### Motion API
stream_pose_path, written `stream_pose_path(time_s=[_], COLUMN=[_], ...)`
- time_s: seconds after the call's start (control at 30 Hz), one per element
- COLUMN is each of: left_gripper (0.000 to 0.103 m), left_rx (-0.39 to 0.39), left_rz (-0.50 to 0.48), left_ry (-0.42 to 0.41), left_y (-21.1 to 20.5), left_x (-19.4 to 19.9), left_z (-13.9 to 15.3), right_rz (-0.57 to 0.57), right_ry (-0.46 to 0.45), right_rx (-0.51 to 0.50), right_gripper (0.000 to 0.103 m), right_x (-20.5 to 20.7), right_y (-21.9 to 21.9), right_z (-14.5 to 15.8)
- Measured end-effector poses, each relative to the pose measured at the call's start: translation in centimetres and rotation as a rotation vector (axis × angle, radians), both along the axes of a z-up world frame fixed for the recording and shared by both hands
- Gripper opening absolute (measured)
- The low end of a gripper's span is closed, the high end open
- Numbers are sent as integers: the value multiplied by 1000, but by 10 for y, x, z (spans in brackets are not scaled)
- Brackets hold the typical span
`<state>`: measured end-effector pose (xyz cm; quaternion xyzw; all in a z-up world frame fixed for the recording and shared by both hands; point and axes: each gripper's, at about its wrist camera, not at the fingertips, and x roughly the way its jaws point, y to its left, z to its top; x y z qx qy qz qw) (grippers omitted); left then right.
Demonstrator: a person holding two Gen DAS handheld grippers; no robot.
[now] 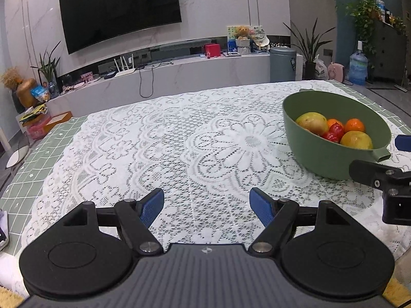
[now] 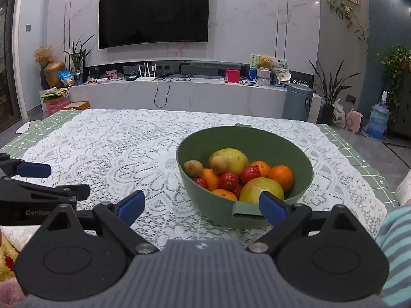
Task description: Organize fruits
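Fruit fills the green bowl [image 2: 244, 151], yet much of it stays half hidden: in the left wrist view the near wall covers the lower pieces, and in the right wrist view the right gripper's blue pad overlaps the front yellow-green fruit [image 2: 262, 188]. What kind the two large yellow fruits are is hard to tell.

Behind the bowl, a black television [image 2: 154, 12] hangs on a pale marbled wall above a long white ledge [image 2: 179, 92] carrying small clutter. The table [image 2: 359, 159] under the bowl wears a green checked cloth, with a white lace cover [image 2: 128, 148] over it.

The bowl is slightly elongated, with small tab handles at its near and far ends, so its long axis runs from the right gripper [image 2: 203, 205] toward the television. It sits upright on the lace, holding oranges [image 2: 281, 177], red fruits [image 2: 228, 181] and brown kiwis [image 2: 192, 167].

The right gripper is spread wide just before the bowl's near handle, grasping nothing. The left gripper [image 1: 206, 204] hangs over bare lace to the left of the bowl, likewise released and empty.
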<state>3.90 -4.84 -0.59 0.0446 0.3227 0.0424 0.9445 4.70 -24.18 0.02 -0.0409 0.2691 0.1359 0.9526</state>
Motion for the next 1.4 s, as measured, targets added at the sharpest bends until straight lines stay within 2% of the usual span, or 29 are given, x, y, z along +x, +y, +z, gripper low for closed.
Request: stream_pose_path(time_s=[1.4], left_gripper=[89], left_rx=[-10], left_rz=[10], left_ry=[2], left_y=[7], left_x=[-4], left_z=[8], right_rz=[11], right_ry=[4], right_rx=[-11], right_gripper=[92], right_x=[-1], right_y=[3], right_z=[-5])
